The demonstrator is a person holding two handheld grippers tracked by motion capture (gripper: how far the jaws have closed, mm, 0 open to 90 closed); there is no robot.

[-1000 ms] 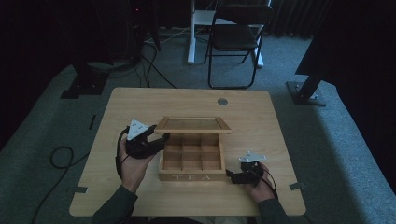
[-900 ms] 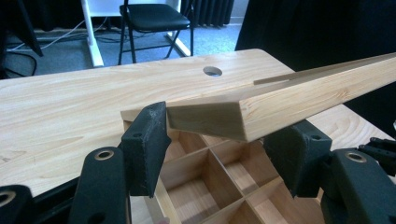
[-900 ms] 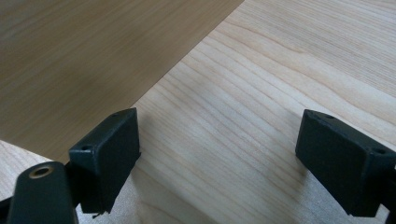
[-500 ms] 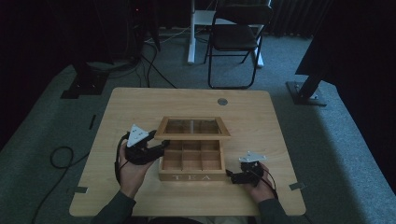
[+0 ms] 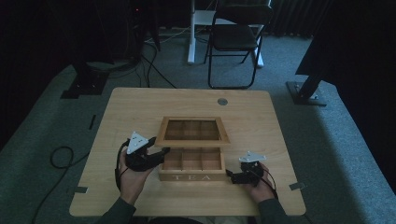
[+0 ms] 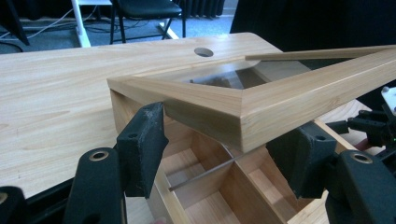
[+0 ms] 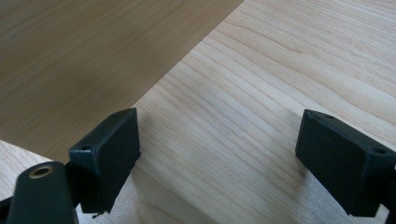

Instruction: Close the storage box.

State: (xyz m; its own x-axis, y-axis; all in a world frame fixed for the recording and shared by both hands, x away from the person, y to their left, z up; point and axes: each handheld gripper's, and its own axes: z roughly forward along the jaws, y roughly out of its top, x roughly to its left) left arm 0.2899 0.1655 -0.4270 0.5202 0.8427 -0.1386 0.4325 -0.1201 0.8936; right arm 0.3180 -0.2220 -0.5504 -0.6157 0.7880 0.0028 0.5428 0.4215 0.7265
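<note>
A wooden tea box (image 5: 191, 177) with several bare compartments sits mid-table, "TEA" on its front wall. Its glass-paned lid (image 5: 192, 140) hangs half-raised over it. My left gripper (image 5: 156, 156) is at the box's left side, open, its jaws straddling the lid's front corner. In the left gripper view the lid (image 6: 280, 107) lies across the gap of my left gripper (image 6: 224, 135), with the compartments (image 6: 219, 186) below. My right gripper (image 5: 231, 176) rests by the box's front right corner. In the right gripper view my right gripper (image 7: 219, 135) is open over bare table (image 7: 261, 93), beside the box wall (image 7: 70, 56).
A round cable hole (image 5: 222, 101) sits near the table's far edge. A folding chair (image 5: 236, 37) stands beyond the table, with black stand bases (image 5: 306, 95) and cables (image 5: 60, 156) on the carpet around it.
The lid's free edge has swung toward the person and lower over the box. My left gripper has moved toward the person with it. The right gripper has stayed put.
</note>
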